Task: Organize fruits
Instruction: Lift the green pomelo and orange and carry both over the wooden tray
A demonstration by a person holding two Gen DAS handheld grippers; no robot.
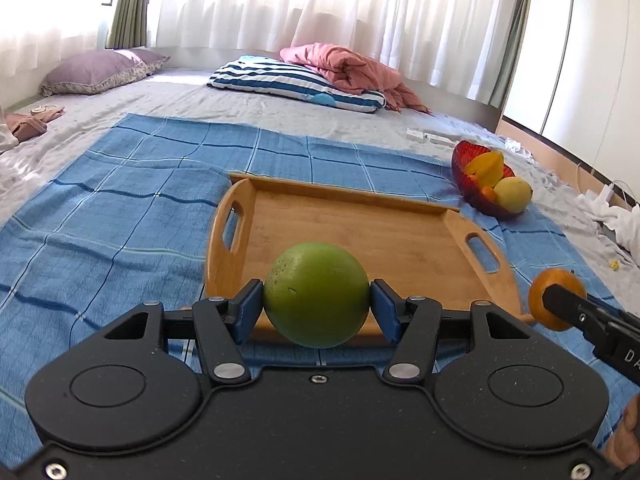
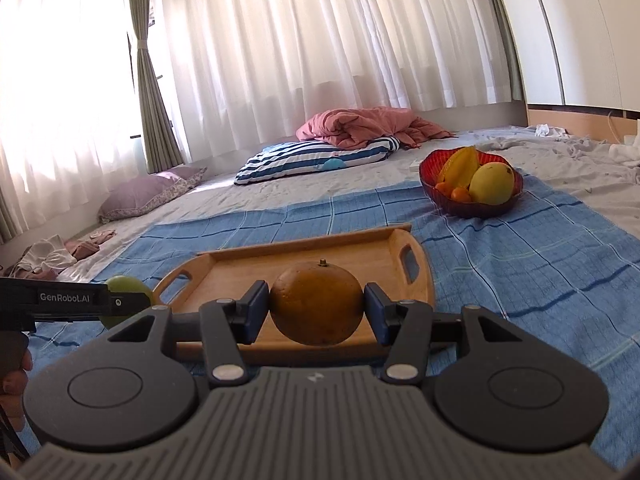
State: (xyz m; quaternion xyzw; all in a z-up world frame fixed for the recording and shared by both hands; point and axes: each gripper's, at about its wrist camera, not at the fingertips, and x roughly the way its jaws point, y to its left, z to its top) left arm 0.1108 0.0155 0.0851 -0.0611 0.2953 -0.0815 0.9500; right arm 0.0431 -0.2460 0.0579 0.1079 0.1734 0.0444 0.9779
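My left gripper (image 1: 316,300) is shut on a round green fruit (image 1: 316,294), held above the near edge of a wooden tray (image 1: 360,224). My right gripper (image 2: 316,308) is shut on an orange (image 2: 316,304), held above the tray's near edge (image 2: 360,256). The orange (image 1: 548,300) shows at the right in the left wrist view, and the green fruit (image 2: 128,286) at the left in the right wrist view. A red bowl (image 2: 440,196) beyond the tray holds a starfruit (image 2: 460,168), a yellow mango (image 2: 492,184) and small oranges (image 2: 458,194).
The tray lies on a blue checked cloth (image 1: 120,208) spread over a bed. A striped pillow (image 1: 296,84), a pink blanket (image 1: 352,68) and a purple pillow (image 1: 96,70) lie further back. White clothes and cables (image 1: 616,208) lie at the right.
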